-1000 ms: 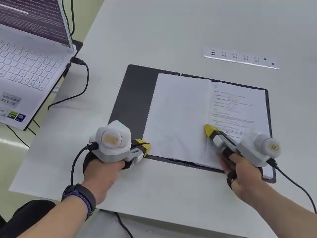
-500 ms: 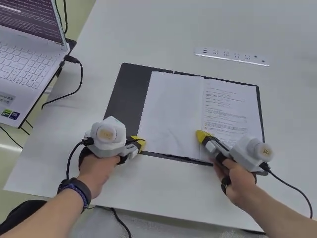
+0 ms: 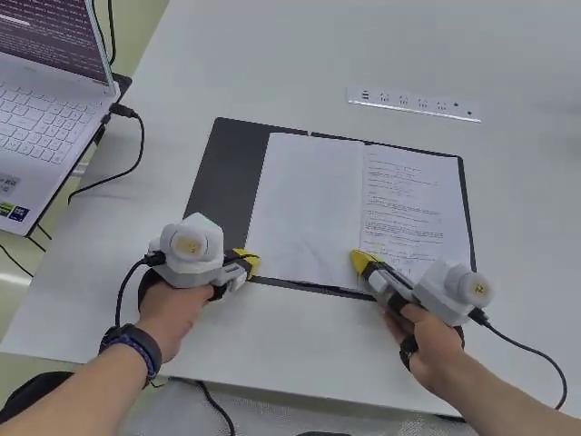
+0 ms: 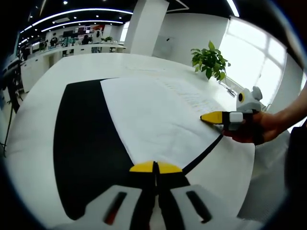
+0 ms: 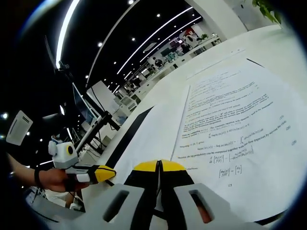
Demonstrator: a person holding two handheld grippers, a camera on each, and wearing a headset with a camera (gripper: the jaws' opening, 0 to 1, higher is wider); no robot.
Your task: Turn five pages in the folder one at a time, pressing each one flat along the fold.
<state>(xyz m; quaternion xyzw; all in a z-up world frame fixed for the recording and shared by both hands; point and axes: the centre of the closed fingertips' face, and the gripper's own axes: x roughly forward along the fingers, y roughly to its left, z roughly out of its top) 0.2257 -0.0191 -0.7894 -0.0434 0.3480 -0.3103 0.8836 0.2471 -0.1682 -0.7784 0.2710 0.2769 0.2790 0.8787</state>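
Observation:
A black folder (image 3: 227,173) lies open on the white table. A blank turned page (image 3: 304,209) lies left of the fold and a printed page (image 3: 413,213) right of it. My right gripper (image 3: 359,261) is shut, its yellow tips resting on the paper near the fold at the folder's near edge; its own view shows the printed page (image 5: 230,120) ahead of it. My left gripper (image 3: 247,262) is shut, with its tips at the near edge of the black cover (image 4: 86,143). The right gripper (image 4: 213,117) also appears in the left gripper view.
An open laptop (image 3: 45,100) stands at the table's left edge, with a black cable (image 3: 127,154) trailing toward the folder. A white power strip (image 3: 413,104) lies behind the folder. The table's near edge runs just below both hands.
The right gripper has slid toward me along the fold to the folder's near edge. The left gripper has stayed at the cover's near edge. The camera has shifted.

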